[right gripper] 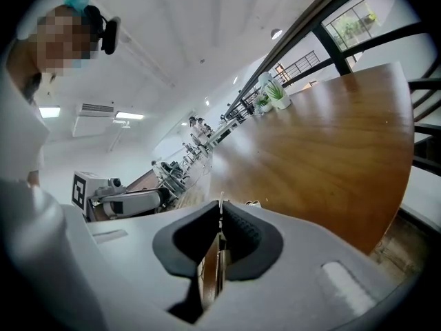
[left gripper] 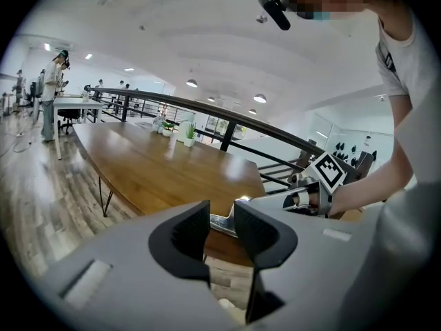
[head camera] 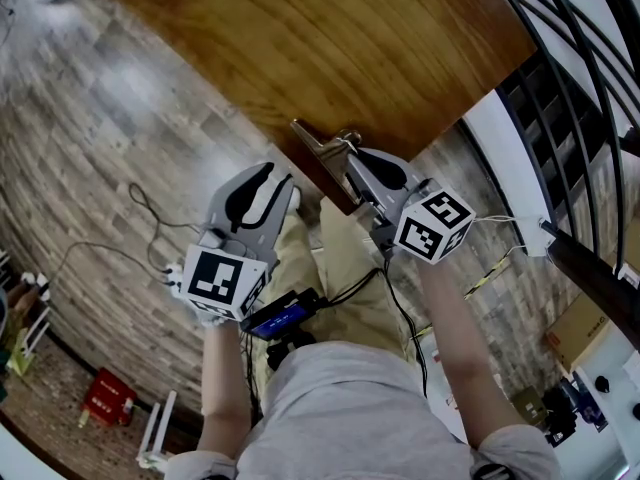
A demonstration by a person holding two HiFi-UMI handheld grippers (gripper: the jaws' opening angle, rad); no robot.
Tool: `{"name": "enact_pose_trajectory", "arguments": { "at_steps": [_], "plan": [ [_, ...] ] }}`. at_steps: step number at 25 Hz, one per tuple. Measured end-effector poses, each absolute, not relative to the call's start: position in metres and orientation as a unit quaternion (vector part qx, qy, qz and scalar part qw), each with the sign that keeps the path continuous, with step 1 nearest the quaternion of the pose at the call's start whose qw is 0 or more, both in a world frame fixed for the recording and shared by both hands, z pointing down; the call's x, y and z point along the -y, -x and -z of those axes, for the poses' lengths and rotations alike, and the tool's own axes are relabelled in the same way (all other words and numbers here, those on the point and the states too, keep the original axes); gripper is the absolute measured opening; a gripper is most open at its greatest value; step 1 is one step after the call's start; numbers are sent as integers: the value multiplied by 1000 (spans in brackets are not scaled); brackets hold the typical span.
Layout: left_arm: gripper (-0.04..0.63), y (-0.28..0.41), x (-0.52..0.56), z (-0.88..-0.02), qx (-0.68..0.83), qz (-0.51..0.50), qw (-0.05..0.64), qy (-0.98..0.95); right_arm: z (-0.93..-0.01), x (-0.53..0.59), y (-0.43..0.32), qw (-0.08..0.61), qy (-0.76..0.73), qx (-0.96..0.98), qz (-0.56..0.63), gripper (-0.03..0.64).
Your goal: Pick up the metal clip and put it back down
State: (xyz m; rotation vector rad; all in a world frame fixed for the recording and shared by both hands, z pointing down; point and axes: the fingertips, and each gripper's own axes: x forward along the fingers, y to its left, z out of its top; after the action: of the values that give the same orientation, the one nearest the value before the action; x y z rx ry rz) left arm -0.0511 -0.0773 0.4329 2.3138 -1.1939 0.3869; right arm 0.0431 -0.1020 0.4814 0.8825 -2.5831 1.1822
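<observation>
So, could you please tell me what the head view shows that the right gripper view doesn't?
Head view only: a red box on the floor. Right gripper view only: small green potted plants at the brown wooden table's far end. Both: that table, the right hand-held gripper shut on the silver metal clip, and the left hand-held gripper.

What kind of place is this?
Probably an open-plan office: a long brown wooden table, a curved black metal railing beside it, and people standing at white desks far behind.
</observation>
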Motion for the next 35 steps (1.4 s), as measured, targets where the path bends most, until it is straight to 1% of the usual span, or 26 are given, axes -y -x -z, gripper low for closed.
{"name": "enact_pose_trajectory", "arguments": {
  "at_steps": [9,17,23,29,35],
  "plan": [
    [145,44,77,-433,410,-123,274,-861,-454,104,-38,53,-298,870,-389,15],
    [181,32,77,-421,382,-116,272,-876,-406,106,-39,9,-303,878,-369,15],
    [183,22,74,-411,356,-116,267,-888,-374,100,-37,-21,-297,886,-356,15],
    [187,13,69,-401,336,-120,252,-899,-348,91,-34,-37,-287,896,-337,15],
    [187,6,66,-370,329,-105,232,-909,-321,85,-35,-62,-285,902,-319,15]
  ]
}}
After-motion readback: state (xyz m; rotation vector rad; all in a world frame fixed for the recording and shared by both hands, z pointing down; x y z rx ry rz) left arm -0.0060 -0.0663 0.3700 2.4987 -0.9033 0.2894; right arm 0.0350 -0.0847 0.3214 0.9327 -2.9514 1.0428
